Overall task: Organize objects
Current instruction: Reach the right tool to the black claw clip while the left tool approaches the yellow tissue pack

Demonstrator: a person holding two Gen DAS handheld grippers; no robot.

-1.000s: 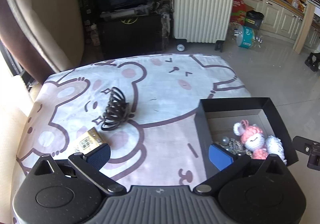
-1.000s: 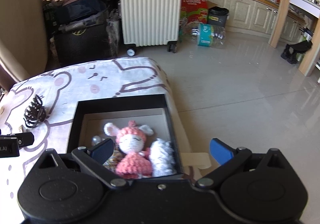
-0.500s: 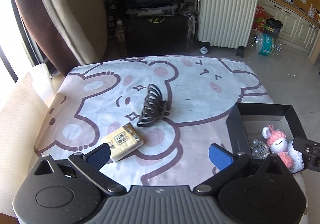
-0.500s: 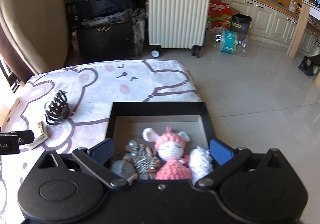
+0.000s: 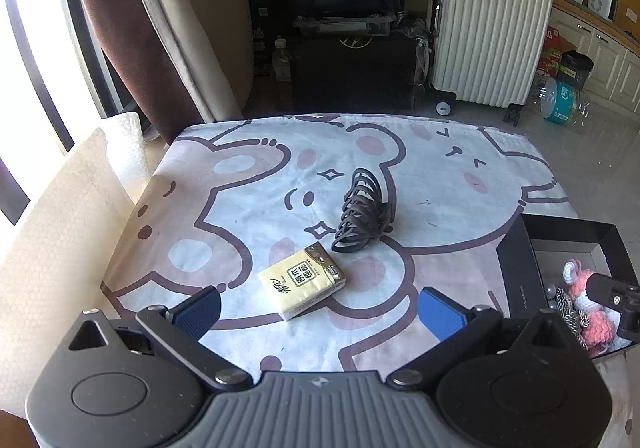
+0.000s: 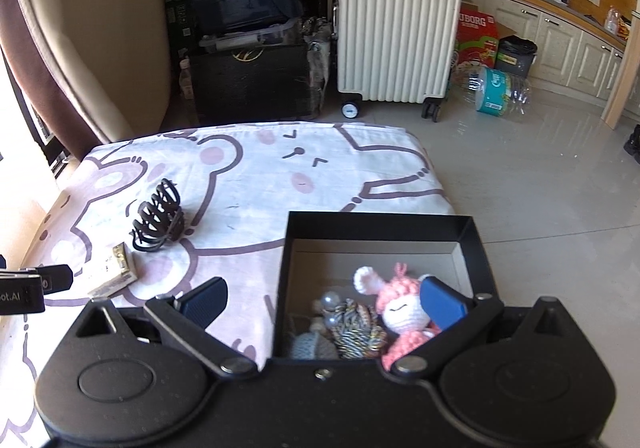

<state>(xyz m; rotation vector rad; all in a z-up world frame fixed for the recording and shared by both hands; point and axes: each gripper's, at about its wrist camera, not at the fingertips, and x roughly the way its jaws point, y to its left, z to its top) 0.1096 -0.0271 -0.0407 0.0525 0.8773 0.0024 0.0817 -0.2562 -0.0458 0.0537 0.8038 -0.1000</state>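
Note:
A yellow tissue pack [image 5: 302, 284] lies on the bear-print cloth, just ahead of my open left gripper [image 5: 320, 312] and between its fingers' line. Behind it rests a black claw hair clip [image 5: 362, 216]. In the right wrist view the clip [image 6: 158, 222] and the tissue pack [image 6: 116, 274] sit at the left. My right gripper [image 6: 324, 302] is open and empty above the near edge of a black box [image 6: 376, 224] that holds a pink crocheted doll [image 6: 402, 308], a striped yarn piece and grey bits. The box [image 5: 516, 268] shows at the right of the left wrist view.
The cloth-covered table [image 5: 248, 184] ends at the far side before a black case [image 5: 352, 72] and a white suitcase [image 5: 488, 48]. Curtains [image 5: 132, 28] and a pale padded surface [image 5: 52, 232] stand to the left. Tiled floor lies on the right.
Both grippers have swung left and pulled back. The tissue pack now lies fully in view ahead of the left gripper. The box has shifted right in both views. Nothing was grasped.

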